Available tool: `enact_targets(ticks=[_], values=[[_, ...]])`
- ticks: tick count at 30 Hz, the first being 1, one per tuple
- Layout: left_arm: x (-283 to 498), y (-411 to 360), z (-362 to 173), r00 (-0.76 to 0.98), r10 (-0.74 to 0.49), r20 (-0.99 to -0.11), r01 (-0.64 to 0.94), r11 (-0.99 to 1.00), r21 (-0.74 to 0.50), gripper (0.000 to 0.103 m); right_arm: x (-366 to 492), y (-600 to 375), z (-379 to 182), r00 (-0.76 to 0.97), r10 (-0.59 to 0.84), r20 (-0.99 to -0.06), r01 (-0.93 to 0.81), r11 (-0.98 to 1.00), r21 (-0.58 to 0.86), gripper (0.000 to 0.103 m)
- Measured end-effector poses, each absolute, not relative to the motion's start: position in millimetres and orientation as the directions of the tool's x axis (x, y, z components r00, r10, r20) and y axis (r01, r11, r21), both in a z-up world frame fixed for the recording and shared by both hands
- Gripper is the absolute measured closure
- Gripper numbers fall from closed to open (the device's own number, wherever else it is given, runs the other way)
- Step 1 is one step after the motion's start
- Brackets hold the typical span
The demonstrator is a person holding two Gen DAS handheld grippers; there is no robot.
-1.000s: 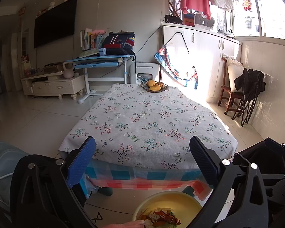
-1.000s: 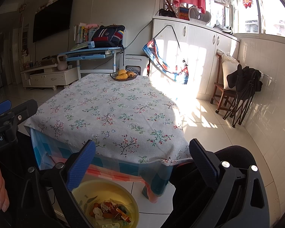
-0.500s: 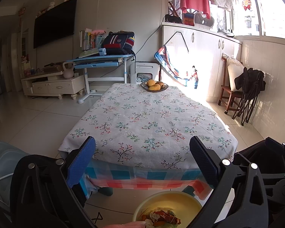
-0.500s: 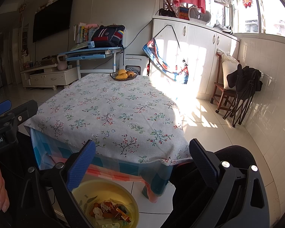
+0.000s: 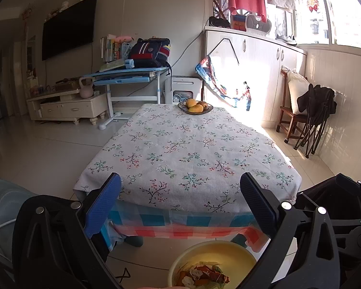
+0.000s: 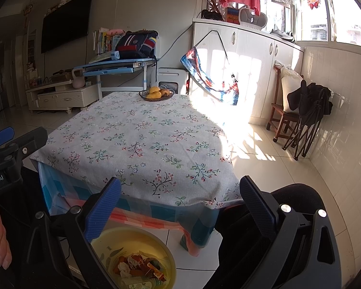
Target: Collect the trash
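A yellow bin (image 5: 226,252) stands on the floor in front of the table, with several pieces of crumpled wrapper trash (image 5: 204,274) in it. It also shows in the right wrist view (image 6: 137,243), with the trash (image 6: 139,267) at its bottom. My left gripper (image 5: 180,201) is open and empty, held above the bin near the table's front edge. My right gripper (image 6: 180,201) is open and empty, also above the bin. The table (image 5: 187,144) has a floral cloth.
A bowl of fruit (image 5: 195,107) sits at the table's far end. A black chair (image 6: 276,216) stands by the front right corner. A blue desk (image 5: 130,75), a white cabinet (image 5: 252,72) and a wooden chair with folded black items (image 5: 310,110) stand around the room.
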State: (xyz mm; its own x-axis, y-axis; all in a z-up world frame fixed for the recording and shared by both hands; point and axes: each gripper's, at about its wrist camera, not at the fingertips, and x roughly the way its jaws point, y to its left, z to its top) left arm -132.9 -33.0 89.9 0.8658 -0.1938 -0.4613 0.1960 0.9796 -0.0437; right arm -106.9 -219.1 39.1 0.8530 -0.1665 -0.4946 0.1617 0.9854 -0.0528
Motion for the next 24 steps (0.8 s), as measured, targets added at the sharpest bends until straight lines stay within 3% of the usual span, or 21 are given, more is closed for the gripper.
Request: enact_targets(ticks=[8,14,24], values=[[-123,-13,71,0.820,-0.250,-0.515,0.210,0.968,-0.136,0.007,-109,-220,33,0.848,-0.165,-0.503,0.162,0.986,-0.051,0.009],[-124,-13,65,0.828,-0.184,-0.530,0.186,0.981,-0.050,0.007,-108,-221,34,0.848,-0.165,-0.503,0.161,0.986,-0.051,0.009],[-115,-12,60,0.784,-0.194,-0.590,0.189,0.979,-0.071,0.007,-107,-222,34,0.847,-0.163,-0.506,0.161,0.986,-0.047,0.009]])
